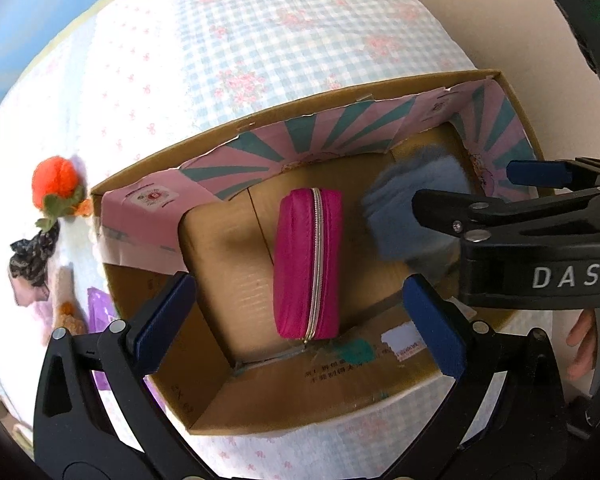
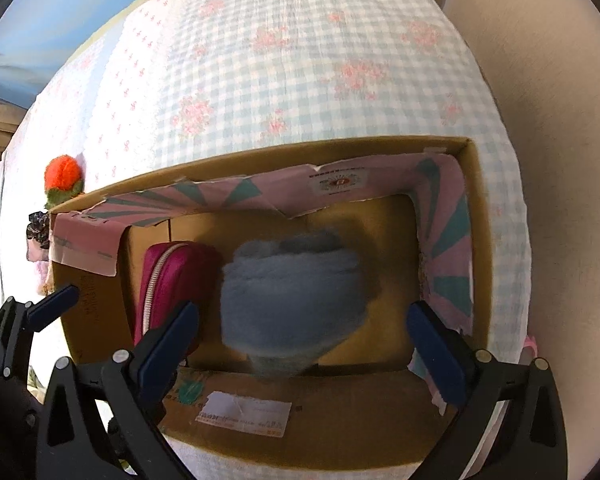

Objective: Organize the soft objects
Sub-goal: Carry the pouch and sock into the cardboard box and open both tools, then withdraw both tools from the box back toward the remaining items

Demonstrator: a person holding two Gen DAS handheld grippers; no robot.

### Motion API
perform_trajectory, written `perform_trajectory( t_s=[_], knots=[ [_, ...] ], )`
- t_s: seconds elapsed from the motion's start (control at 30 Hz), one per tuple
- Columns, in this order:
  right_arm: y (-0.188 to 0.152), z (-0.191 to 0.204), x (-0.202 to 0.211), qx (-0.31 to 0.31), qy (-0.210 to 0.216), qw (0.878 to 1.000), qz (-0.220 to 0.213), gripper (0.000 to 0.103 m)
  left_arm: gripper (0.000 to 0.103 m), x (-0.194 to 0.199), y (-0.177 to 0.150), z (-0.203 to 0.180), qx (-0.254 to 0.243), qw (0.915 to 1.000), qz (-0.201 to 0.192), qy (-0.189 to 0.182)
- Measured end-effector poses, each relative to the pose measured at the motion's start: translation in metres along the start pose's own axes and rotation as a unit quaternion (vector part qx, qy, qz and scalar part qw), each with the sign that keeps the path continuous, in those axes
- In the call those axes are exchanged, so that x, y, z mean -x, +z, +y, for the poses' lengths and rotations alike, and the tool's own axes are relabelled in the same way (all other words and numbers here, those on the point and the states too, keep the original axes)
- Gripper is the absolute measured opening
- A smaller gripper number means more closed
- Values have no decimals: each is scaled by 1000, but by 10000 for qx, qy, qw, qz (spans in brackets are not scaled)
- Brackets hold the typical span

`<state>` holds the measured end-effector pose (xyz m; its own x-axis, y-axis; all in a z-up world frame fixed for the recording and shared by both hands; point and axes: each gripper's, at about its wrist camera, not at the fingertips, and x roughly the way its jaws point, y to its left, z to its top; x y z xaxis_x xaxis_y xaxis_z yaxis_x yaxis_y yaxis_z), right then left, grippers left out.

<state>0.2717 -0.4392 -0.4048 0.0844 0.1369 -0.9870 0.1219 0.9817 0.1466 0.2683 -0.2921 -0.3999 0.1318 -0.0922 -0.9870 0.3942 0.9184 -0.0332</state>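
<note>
Tongs both gape wide, empty: left gripper (image 1: 300,320) over the magenta zippered fabric pouch (image 1: 308,264), right gripper (image 2: 300,340) over the fluffy blue bundle (image 2: 290,300), mid-frame inside the cardboard box (image 2: 476,240); leaving upward, fingers could snag fluff.

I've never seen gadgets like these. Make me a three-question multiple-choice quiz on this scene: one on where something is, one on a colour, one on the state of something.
1. Where does the zipped pouch lie?
A. On the bedspread outside the box
B. On the floor of the cardboard box
C. Between closed jaws

2. What colour is the fluffy item beside the pouch?
A. Light blue
B. Yellow
C. Black

3. How stands the right gripper?
A. Shut on the pouch
B. Shut on the fluffy item
C. Open, gripping nothing

Answers:
1. B: the pouch rests flat on the box bottom, inside its walls.
2. A: the right wrist view shows a pale blue fuzzy bundle next to the pink pouch.
3. C: its blue pads stand wide apart, clear of the bundle below them.
</note>
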Motion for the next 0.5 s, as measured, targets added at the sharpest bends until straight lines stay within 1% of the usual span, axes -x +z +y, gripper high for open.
perform_trajectory(
  t_s=[0.1,0.23,0.4,0.5],
  knots=[
    [-3,2,10,-25,-9,10000,-91,103,103,9,-2,2,45,10000,-61,-36],
    [-12,3,37,-115,-17,9997,-231,103,103,37,-9,6,120,9996,-237,-108],
    [-30,14,89,-127,-128,9980,-606,103,103,91,-21,18,240,9975,-648,-172],
    [-48,27,127,-45,-251,9949,-972,103,103,132,-32,28,362,9941,-1001,-188]
  ],
)
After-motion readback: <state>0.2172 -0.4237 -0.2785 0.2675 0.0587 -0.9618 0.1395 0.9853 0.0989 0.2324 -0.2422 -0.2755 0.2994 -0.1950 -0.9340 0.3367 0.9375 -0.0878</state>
